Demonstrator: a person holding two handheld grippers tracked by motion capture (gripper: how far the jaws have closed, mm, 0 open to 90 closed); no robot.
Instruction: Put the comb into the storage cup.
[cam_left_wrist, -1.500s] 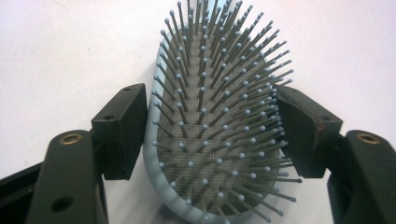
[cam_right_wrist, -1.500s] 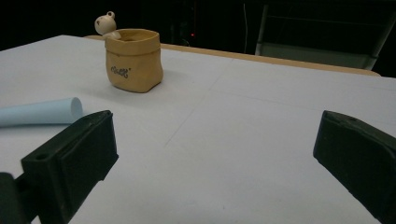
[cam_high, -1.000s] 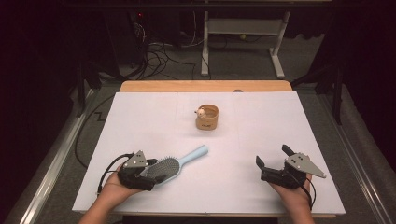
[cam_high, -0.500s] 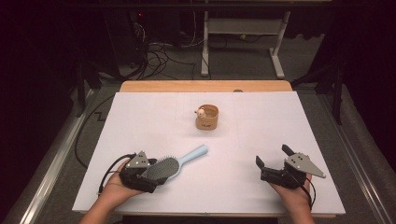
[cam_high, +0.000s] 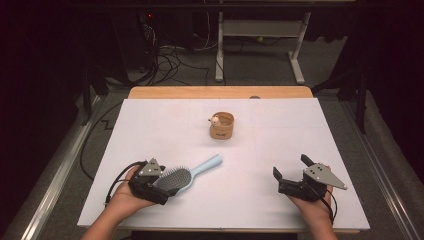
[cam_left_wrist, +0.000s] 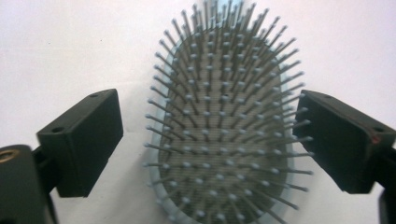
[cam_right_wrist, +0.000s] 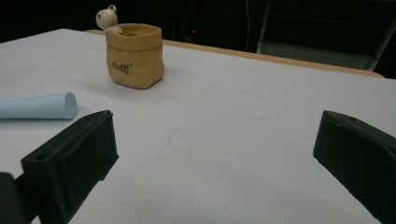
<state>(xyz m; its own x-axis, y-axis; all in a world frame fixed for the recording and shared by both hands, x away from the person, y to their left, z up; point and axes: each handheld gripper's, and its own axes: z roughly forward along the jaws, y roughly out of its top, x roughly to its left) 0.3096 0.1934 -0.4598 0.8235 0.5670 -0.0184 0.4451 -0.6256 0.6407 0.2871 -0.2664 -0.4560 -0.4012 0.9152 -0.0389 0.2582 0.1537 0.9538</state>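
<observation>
A white table (cam_high: 150, 125) carries a light-blue hairbrush (cam_high: 187, 175) near its front left, bristles up. The left gripper (cam_left_wrist: 210, 140) has just been opening; the brush head lies between its jaws, clear of both pads. The right gripper (cam_high: 290, 172) rests wide open, well apart. A small tan pot (cam_high: 222, 125) stands mid-table.

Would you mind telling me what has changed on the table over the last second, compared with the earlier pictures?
The left gripper has just been opening its jaws: they now stand apart on either side of the hairbrush, with a gap on the left side, so the brush has been let go. The brush lies where it was, bristles up, on the table. The right gripper, open, and the small tan pot have stayed put.
</observation>
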